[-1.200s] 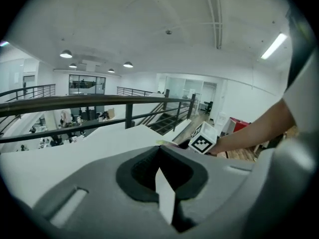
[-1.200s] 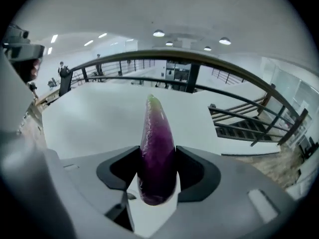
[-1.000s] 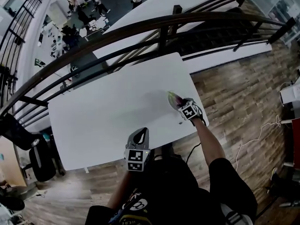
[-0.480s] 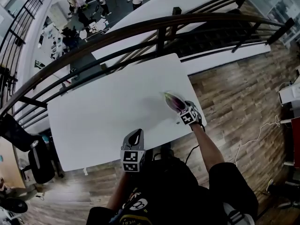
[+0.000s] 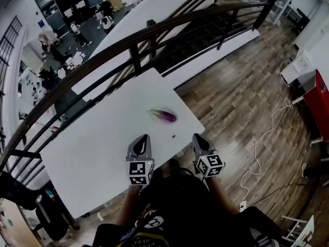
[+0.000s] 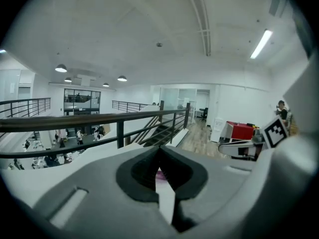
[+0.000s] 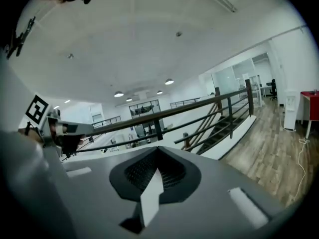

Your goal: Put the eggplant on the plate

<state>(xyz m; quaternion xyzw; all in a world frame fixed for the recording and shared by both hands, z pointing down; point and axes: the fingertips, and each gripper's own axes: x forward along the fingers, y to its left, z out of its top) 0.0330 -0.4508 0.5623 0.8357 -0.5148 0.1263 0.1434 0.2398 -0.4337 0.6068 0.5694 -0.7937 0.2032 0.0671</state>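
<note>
The purple eggplant point(image 5: 164, 116) lies on the white table point(image 5: 97, 138), near its right end, on a pale plate point(image 5: 156, 112) that hardly stands out from the tabletop. Both grippers hang raised near the table's front edge, close to my body and apart from the eggplant. My left gripper point(image 5: 143, 138) is shut and empty; in the left gripper view a sliver of the eggplant point(image 6: 159, 174) shows past its closed jaws point(image 6: 159, 151). My right gripper point(image 5: 198, 137) point(image 7: 158, 151) is shut with nothing in it.
A small dark speck point(image 5: 173, 136) sits on the table near the front right. A dark railing point(image 5: 133, 45) runs behind the table, with a drop to a lower floor beyond. Wooden floor point(image 5: 241, 96), a white cable point(image 5: 267, 133) and a red cabinet point(image 5: 321, 102) lie to the right.
My right gripper let go of the eggplant, pulled back and up toward my body and shut. The left gripper rose a little. The head view swung, so the table shifted in the frame.
</note>
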